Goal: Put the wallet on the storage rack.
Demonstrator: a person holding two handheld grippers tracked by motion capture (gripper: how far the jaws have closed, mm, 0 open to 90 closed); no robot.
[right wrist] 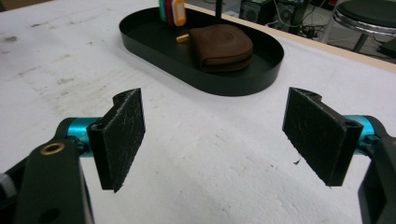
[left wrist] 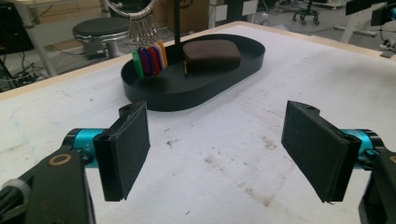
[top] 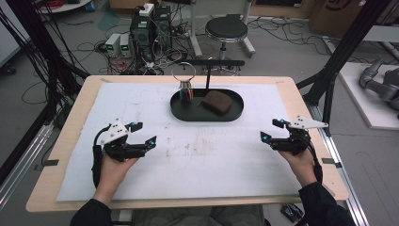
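White stained mat point(top: 141, 155) on wooden table point(top: 75, 122), cables behind; both grippers wide, empty.

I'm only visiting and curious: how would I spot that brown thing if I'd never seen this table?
Find the black oval tray at the table's far middle. The brown pouch lies in its right half, soft and rounded, unlike the bright key tags hanging beside it.

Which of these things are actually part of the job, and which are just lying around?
Part of the job:
black oval tray
brown pouch in the tray
key ring with coloured tags in the tray
left gripper and right gripper, both open and empty

Lying about:
round stool
computer boxes and cables on the floor
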